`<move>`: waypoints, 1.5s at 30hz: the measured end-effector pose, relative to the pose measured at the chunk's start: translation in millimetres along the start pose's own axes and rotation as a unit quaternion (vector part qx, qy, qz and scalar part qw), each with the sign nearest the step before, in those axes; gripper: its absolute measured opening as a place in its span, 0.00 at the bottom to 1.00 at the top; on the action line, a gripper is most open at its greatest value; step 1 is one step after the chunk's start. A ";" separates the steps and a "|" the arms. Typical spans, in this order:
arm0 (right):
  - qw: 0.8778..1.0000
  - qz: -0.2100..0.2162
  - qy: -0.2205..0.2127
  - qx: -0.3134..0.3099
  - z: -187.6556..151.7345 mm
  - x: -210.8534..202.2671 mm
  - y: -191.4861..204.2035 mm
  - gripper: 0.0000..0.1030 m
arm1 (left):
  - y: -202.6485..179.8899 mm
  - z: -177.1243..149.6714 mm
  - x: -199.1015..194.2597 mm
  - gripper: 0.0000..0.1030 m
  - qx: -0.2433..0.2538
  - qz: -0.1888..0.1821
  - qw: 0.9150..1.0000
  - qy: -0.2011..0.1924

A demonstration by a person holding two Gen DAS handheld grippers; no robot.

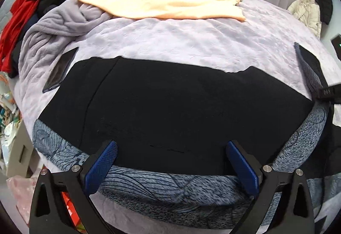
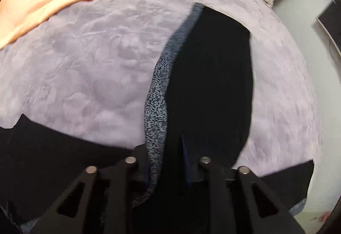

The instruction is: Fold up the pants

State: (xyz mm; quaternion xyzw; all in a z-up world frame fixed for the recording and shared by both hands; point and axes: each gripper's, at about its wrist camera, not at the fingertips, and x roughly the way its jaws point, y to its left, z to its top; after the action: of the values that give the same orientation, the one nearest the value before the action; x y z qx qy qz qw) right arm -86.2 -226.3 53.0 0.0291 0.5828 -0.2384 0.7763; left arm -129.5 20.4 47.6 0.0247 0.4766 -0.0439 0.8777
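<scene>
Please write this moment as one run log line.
left gripper open over pants | right gripper shut on pants | blanket underneath

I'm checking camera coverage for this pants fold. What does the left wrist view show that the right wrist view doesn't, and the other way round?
Only the left wrist view: the left tongs open over the pants, a dark phone, red and black clothes.
Only the right wrist view: the right tongs shut on the raised pant leg.
Both: the lavender blanket, peach cloth, cream jacket.

Black pants (image 1: pixel 170 106), blue-grey speckled lining; lilac blanket (image 1: pixel 181 42)
</scene>
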 end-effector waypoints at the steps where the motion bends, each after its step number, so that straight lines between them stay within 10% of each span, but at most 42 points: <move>1: 1.000 0.004 -0.008 0.017 -11.3 -7.5 -9.8 0.19 | -3.9 2.6 -2.3 0.99 0.005 -0.003 1.000 -0.004; 8: 0.995 0.053 -0.044 0.076 -85.1 -50.0 -98.7 0.17 | -48.5 15.1 -25.2 0.99 0.060 -0.071 0.995 -0.042; 13: 0.998 0.055 -0.032 -0.008 -128.1 -34.8 -90.3 0.18 | -107.2 -1.8 0.3 0.99 0.137 -0.135 0.981 0.017; 18: 0.995 0.011 -0.083 -0.051 -129.2 -59.4 -91.3 0.63 | -136.1 -34.1 8.4 0.99 0.166 -0.100 0.981 -0.002; 26: 0.965 -0.059 -0.245 -0.066 -92.4 -111.6 -59.6 0.79 | -121.8 -33.5 2.7 0.99 0.148 -0.116 0.982 0.005; 29: 0.955 -0.008 -0.289 -0.067 -78.6 -111.5 -52.9 1.00 | -115.7 -36.3 -0.3 0.99 0.142 -0.122 0.982 0.010; 31: 0.956 0.057 -0.248 -0.146 -70.0 -92.9 -35.0 0.99 | -113.7 -36.1 0.9 0.99 0.143 -0.122 0.982 0.011; 37: 0.976 0.098 -0.176 -0.082 -14.6 -62.5 -33.3 1.00 | -107.4 -30.9 7.4 0.99 0.142 -0.126 0.982 0.014; 43: 0.997 -0.010 -0.041 -0.058 19.6 20.5 -32.6 0.98 | -108.0 -32.5 8.1 0.99 0.143 -0.125 0.982 0.012; 45: 0.998 -0.048 -0.025 -0.029 23.6 36.3 -49.9 0.45 | -108.9 -32.5 7.9 0.99 0.144 -0.124 0.982 0.012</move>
State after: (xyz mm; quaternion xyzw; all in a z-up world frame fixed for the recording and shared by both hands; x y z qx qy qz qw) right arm -77.9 -290.3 38.9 -0.0277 0.5706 -0.2590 0.7788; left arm -163.4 -85.6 23.1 0.0918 0.4750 -0.2200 0.8471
